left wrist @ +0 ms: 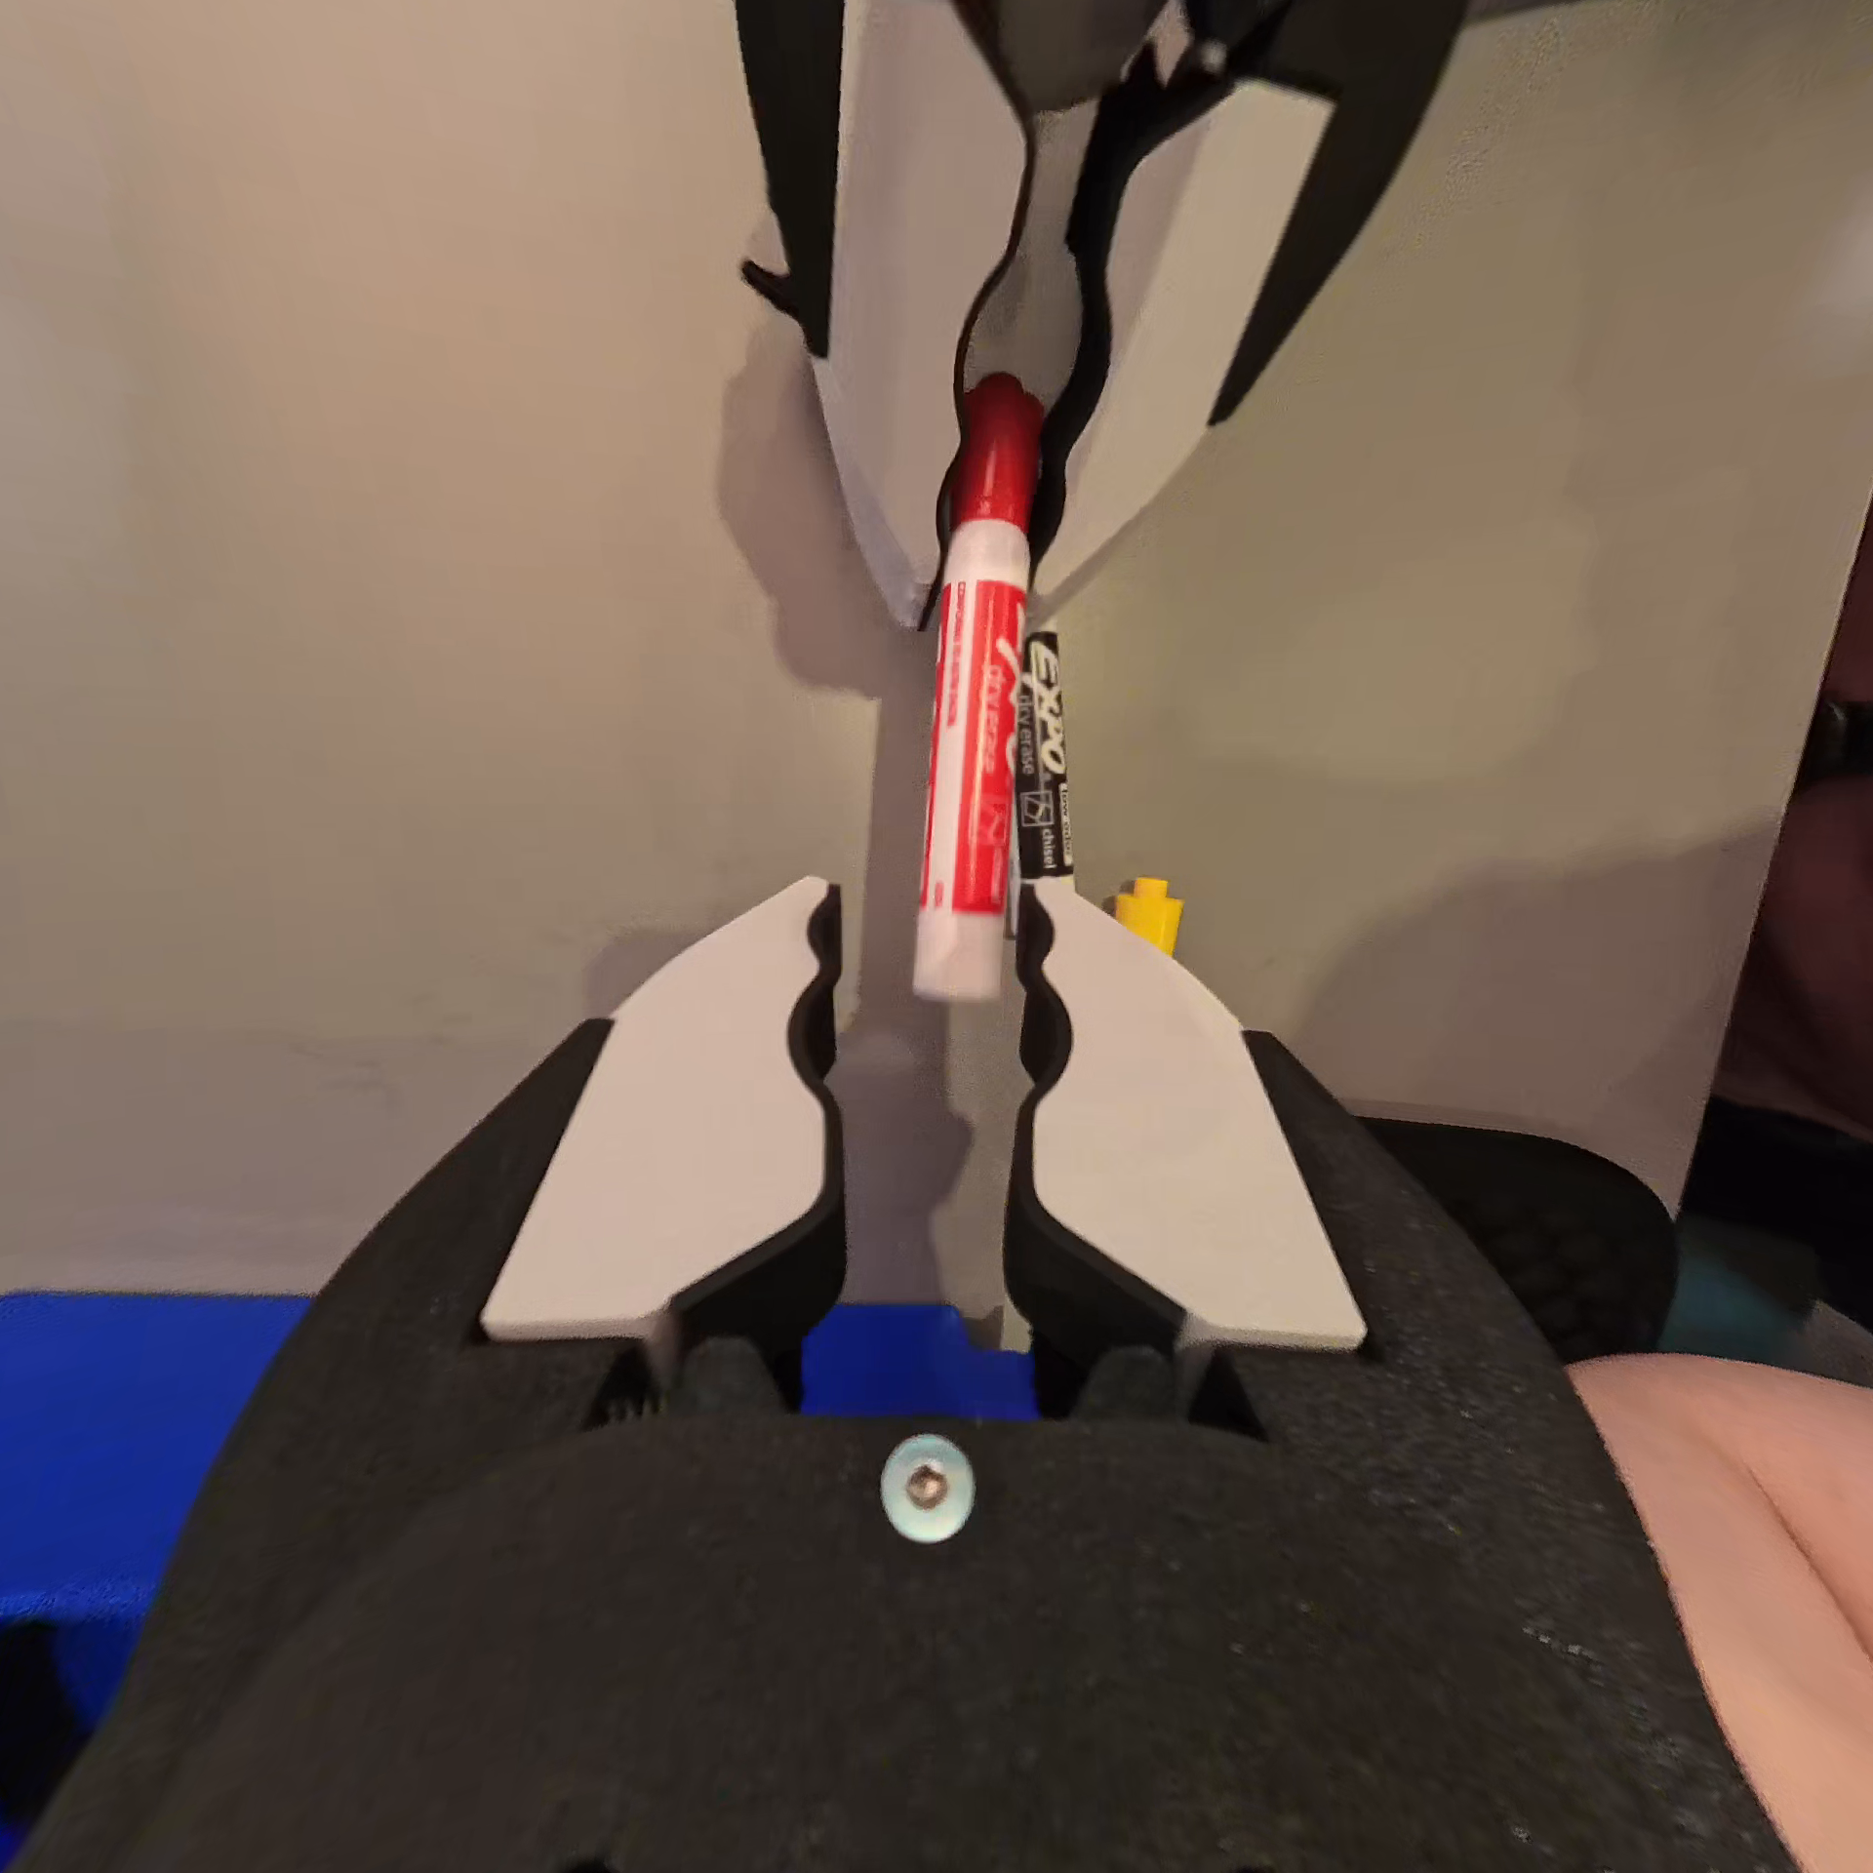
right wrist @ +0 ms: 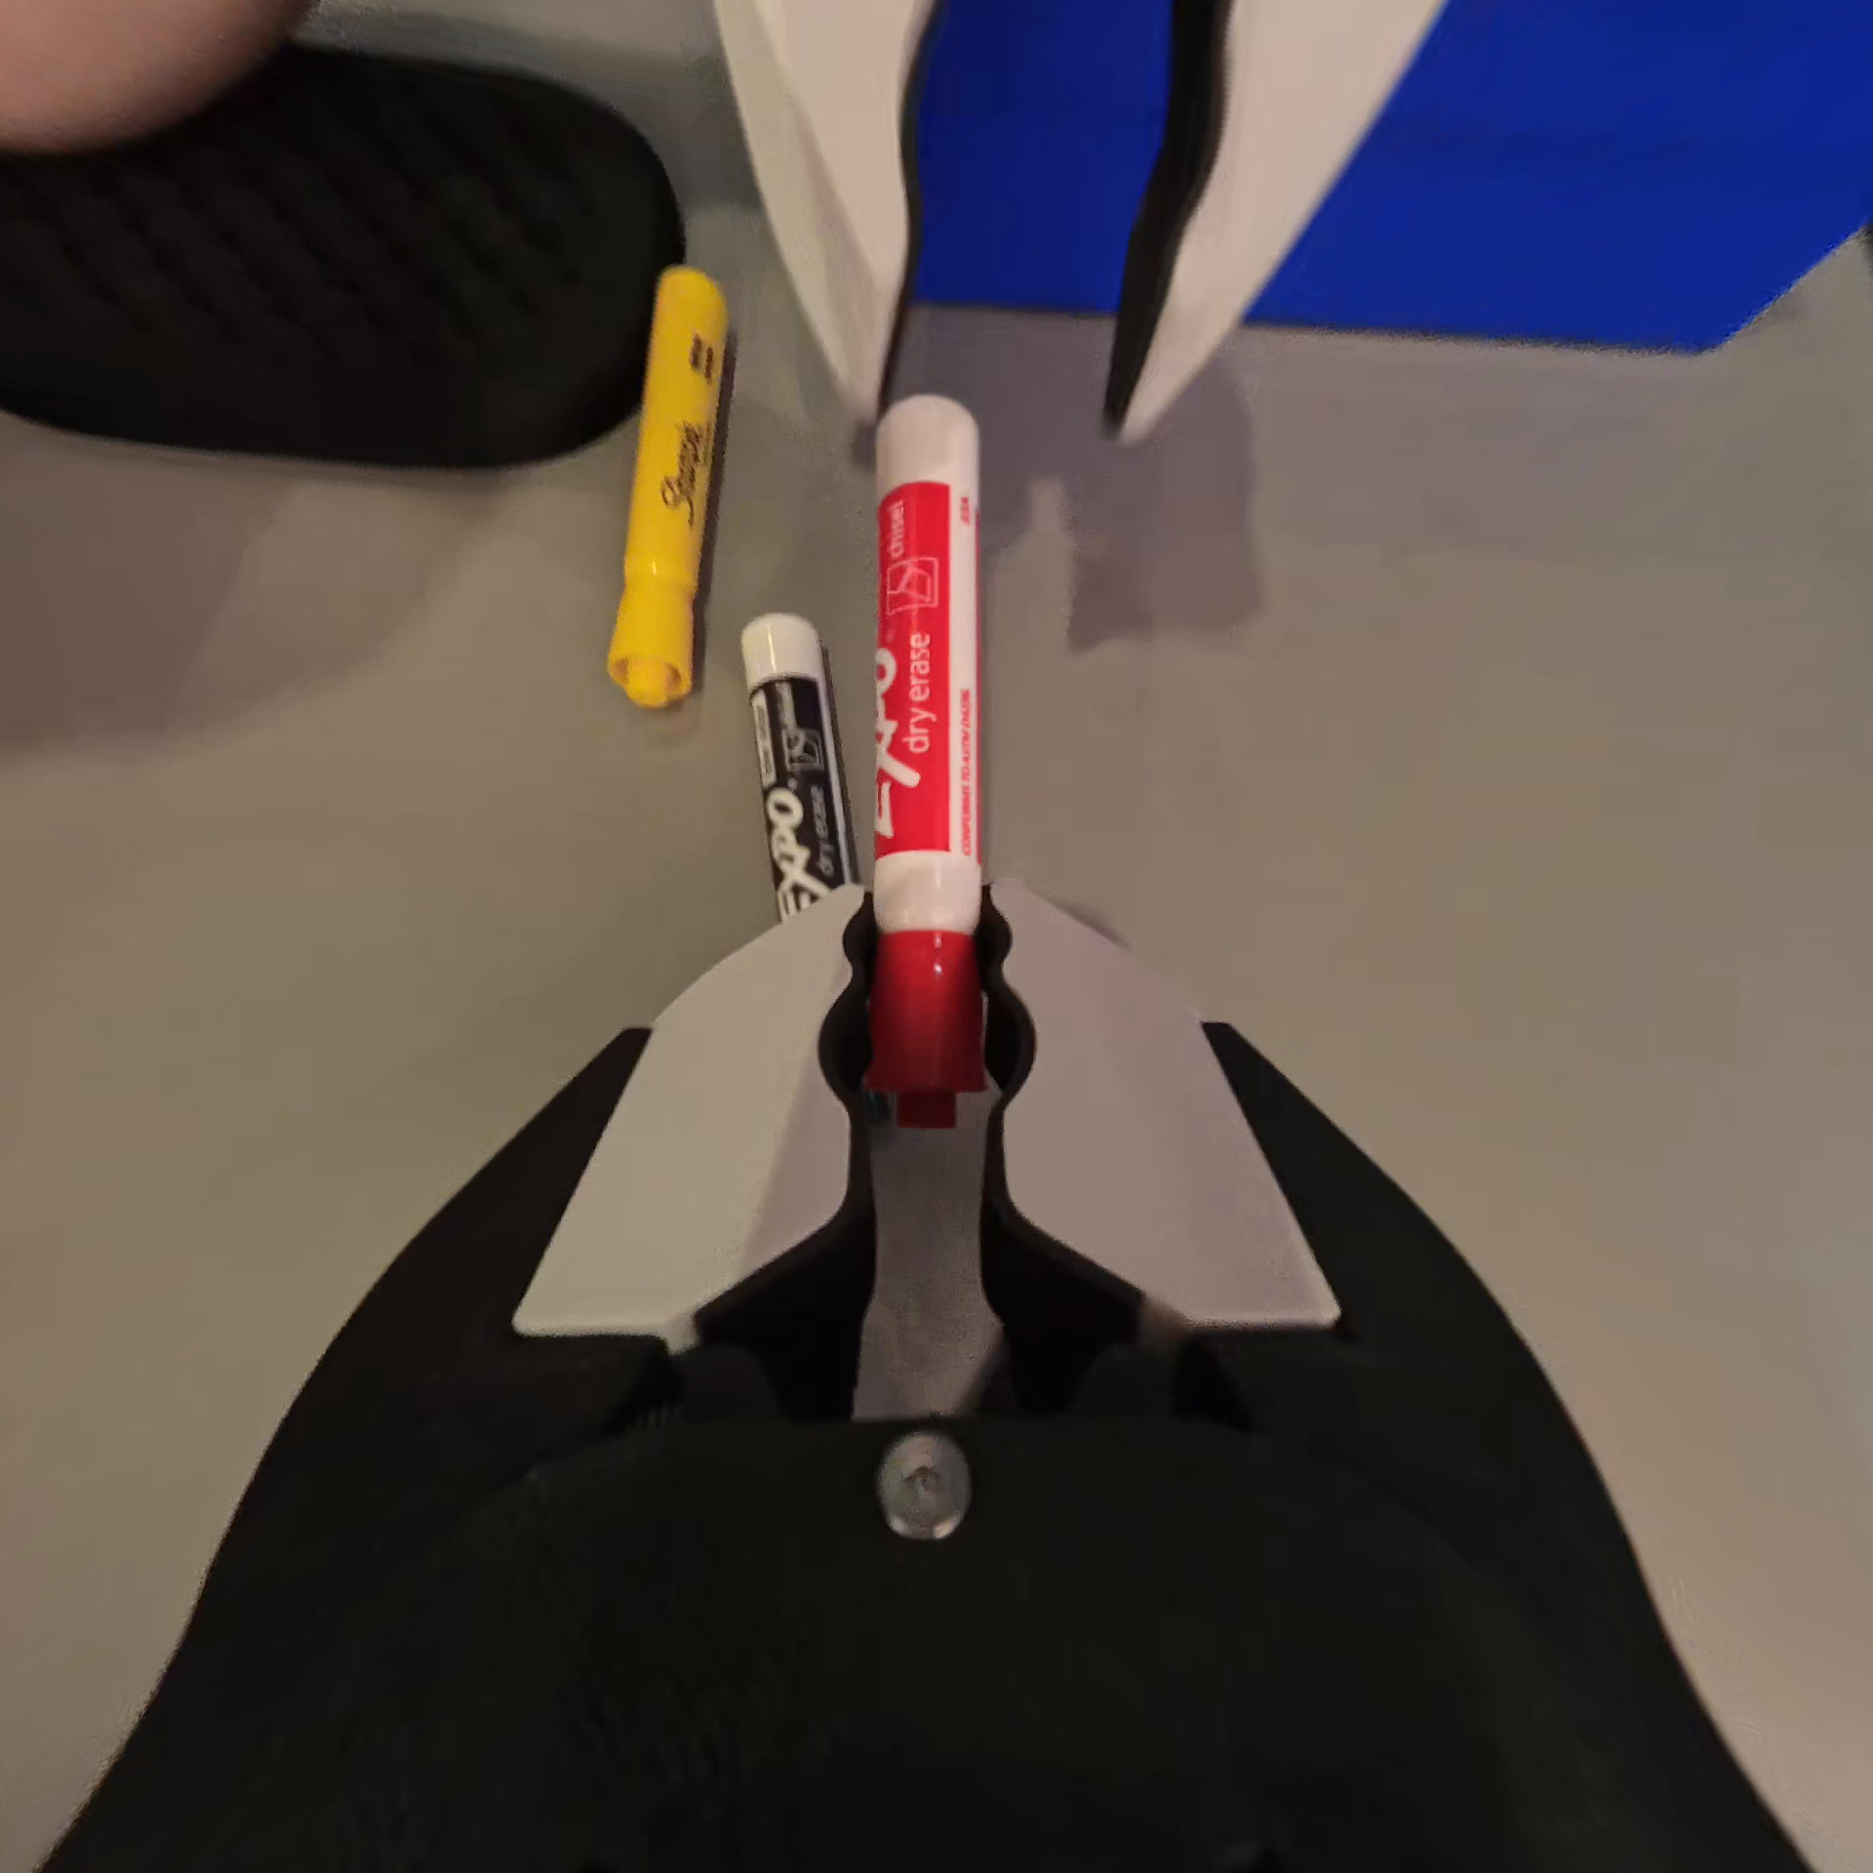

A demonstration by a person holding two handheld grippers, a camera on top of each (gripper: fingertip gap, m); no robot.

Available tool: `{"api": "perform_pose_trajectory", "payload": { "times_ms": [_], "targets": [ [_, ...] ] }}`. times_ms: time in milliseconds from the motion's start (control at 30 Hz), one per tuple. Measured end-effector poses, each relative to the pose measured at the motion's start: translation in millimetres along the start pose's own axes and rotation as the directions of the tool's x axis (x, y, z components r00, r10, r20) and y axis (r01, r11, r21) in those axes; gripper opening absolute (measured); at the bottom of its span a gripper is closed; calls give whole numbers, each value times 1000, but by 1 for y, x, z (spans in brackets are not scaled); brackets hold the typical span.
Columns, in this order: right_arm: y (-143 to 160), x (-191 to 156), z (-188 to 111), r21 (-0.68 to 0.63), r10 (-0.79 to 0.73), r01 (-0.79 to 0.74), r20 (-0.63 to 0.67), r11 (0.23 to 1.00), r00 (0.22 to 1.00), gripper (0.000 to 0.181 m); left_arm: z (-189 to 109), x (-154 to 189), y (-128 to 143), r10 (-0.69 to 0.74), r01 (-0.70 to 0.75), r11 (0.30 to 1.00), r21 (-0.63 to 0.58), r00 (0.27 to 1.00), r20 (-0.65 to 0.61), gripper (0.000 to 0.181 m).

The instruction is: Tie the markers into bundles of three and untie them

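Observation:
My right gripper is shut on the red cap of a red-and-white marker and holds it pointing forward above the grey table. My left gripper is open, and the marker's white end sits just in front of its fingertips, untouched. The left gripper faces the right one tip to tip. A black marker lies on the table beside the red one, and it also shows in the left wrist view. A yellow marker lies farther off.
A blue bin stands behind the left gripper. A black mesh pad lies near the yellow marker, at the table's edge. A person's arm shows at the lower right of the left wrist view. Left tips to right tips: about 7 cm.

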State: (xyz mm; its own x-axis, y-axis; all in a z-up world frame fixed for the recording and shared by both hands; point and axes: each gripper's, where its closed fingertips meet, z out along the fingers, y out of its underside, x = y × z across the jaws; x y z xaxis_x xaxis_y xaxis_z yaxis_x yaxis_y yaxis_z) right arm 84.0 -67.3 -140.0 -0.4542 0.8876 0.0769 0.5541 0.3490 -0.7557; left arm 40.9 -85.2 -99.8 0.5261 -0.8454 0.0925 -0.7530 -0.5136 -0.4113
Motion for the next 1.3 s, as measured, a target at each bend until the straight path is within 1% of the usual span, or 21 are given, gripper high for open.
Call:
{"api": "perform_pose_trajectory", "payload": {
  "times_ms": [100, 200, 267, 333, 433, 500, 533, 567, 600, 667, 700, 733, 767, 833, 900, 933, 1000, 1067, 1167, 1233, 1300],
  "targets": [
    [13, 5, 9, -57, 35, -34, 22, 998, 999, 19, -30, -16, -2, -3, -9, 997, 72, 987, 162, 46],
    [14, 5, 20, -101, 44, -37, 62, 994, 997, 19, -73, -27, -12, -21, -54, 977, 208, 939, 342, 59],
    [13, 4, 23, -101, 44, -35, 94, 994, 995, 24, -96, -26, -15, -55, -66, 957, 282, 915, 400, 60],
    [5, 6, 20, -60, 49, -44, 92, 997, 995, 36, -113, -26, -16, -85, -72, 943, 324, 891, 445, 70],
    [-36, -3, 6, 111, 33, -42, 83, 993, 996, 36, -130, -25, -22, -107, -100, 917, 387, 871, 479, 77],
    [-70, -30, 9, 217, 31, -64, 151, 974, 988, 26, -139, -21, -31, -107, -131, 886, 444, 875, 471, 77],
    [-80, -50, 18, 233, 34, -84, 210, 969, 977, 25, -142, -19, -35, -105, -146, 870, 471, 878, 466, 77],
    [-80, -67, 33, 195, 39, -89, 248, 977, 968, 25, -147, -17, -39, -107, -158, 853, 498, 880, 462, 77],
    [-73, -77, 51, 116, 35, -64, 234, 991, 971, 25, -151, -16, -41, -113, -164, 837, 522, 882, 458, 75],
    [-52, -74, 80, -31, -41, 44, 101, 999, 994, 32, -158, -14, -43, -126, -166, 813, 558, 885, 448, 75],
    [-47, -70, 90, -59, -87, 89, 41, 994, 995, 30, -163, -13, -44, -134, -172, 801, 573, 882, 452, 75],
    [-45, -70, 96, -73, -104, 105, 21, 992, 994, 27, -166, -12, -44, -140, -175, 790, 587, 881, 451, 75],
    [-46, -74, 99, -64, -87, 89, 35, 994, 996, 22, -168, -10, -45, -139, -180, 783, 596, 883, 449, 74],
    [-48, -79, 101, -66, -50, 54, 62, 996, 997, 22, -171, -7, -45, -130, -192, 775, 602, 884, 449, 71],
    [-53, -76, 96, -43, -62, 63, 37, 997, 997, 21, -171, -7, -45, -130, -195, 779, 596, 879, 458, 70],
    [-61, -75, 89, -2, -60, 60, 34, 998, 998, 20, -171, -6, -45, -126, -197, 778, 596, 881, 456, 70],
    [-78, -73, 63, 76, -12, 7, 71, 997, 997, 19, -173, 1, -50, -116, -196, 755, 626, 900, 421, 70],
    [-81, -62, 32, 104, 8, -17, 89, 994, 996, 19, -178, 6, -54, -115, -199, 722, 662, 910, 399, 68],
    [-53, -10, -4, 59, 12, -9, -38, 998, 999, 19, -181, 10, -58, -114, -202, 699, 686, 916, 385, 68],
    [-34, 2, -9, 36, -14, 13, 17, 999, 1000, 19, -180, 13, -62, -103, -205, 687, 697, 922, 373, 67],
    [-19, 14, -2, -9, 7, -6, 55, 1000, 998, 19, -175, 16, -67, -86, -205, 686, 698, 930, 358, 66]
  ]
}}
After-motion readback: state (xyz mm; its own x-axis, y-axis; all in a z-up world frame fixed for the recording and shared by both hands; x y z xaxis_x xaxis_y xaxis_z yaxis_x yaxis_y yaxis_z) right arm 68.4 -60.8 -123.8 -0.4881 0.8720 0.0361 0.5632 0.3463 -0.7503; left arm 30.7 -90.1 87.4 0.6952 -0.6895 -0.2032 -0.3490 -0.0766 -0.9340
